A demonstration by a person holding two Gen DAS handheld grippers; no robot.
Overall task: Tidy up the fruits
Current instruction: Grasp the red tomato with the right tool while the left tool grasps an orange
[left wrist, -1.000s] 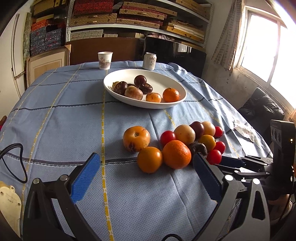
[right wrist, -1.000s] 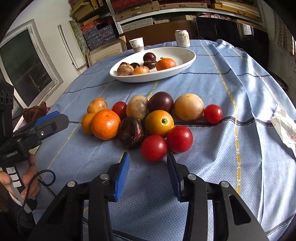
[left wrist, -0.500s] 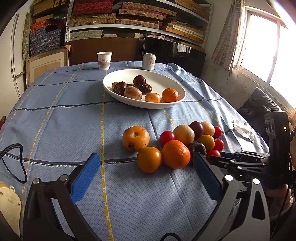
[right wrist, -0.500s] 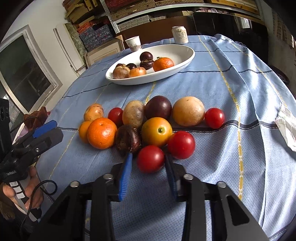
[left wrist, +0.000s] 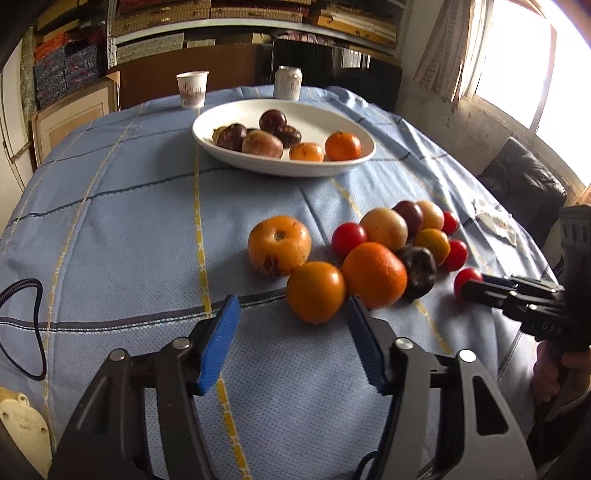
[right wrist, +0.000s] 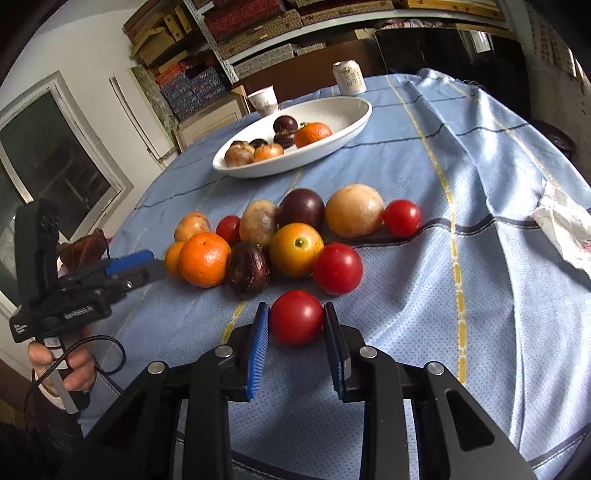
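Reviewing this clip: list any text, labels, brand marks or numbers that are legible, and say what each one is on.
None can be read with certainty.
Left gripper body: white lettering on its side, too blurred to quote.
Paper cup: reddish print, too small to read.
Can: faint print, illegible.
Crumpled paper: reddish marks, unreadable.
Boxes on the shelves: patterned only, no legible text.

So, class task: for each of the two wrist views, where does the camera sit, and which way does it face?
Left wrist: behind the open left gripper, facing an orange fruit; right gripper at right.
Right wrist: behind the right gripper, jaws at a red tomato; left gripper and holding hand at left.
Shared: white bowl, can.
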